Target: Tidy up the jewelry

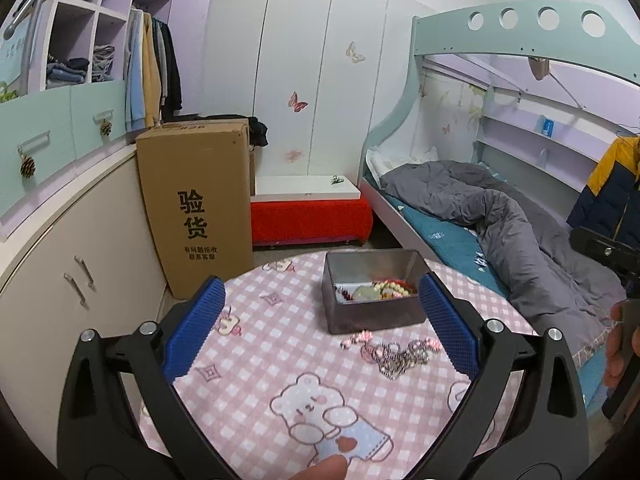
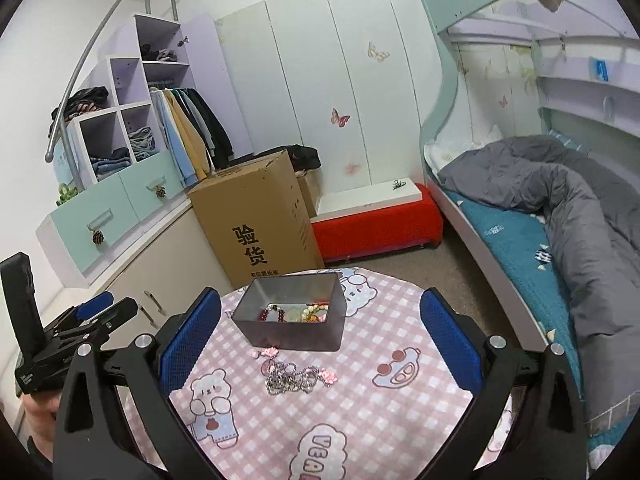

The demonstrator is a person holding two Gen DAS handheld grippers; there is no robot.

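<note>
Left wrist: your left gripper (image 1: 320,322) gapes empty, ribbed blue pads; rectangular metal tin (image 1: 374,292) of beads centre frame, tangled silver chain (image 1: 394,354) below it | Right wrist: your right gripper (image 2: 320,338) spread wide, empty; tin (image 2: 294,310) and chain (image 2: 294,376) centre on checked cloth (image 2: 380,420).

ahead of the right gripper (image 2: 320,334) a tin (image 2: 294,322) sits on the table (image 2: 400,412), beads (image 2: 298,314) inside; chains (image 2: 294,376), seemingly tangled, lie between tin and gripper.
</note>
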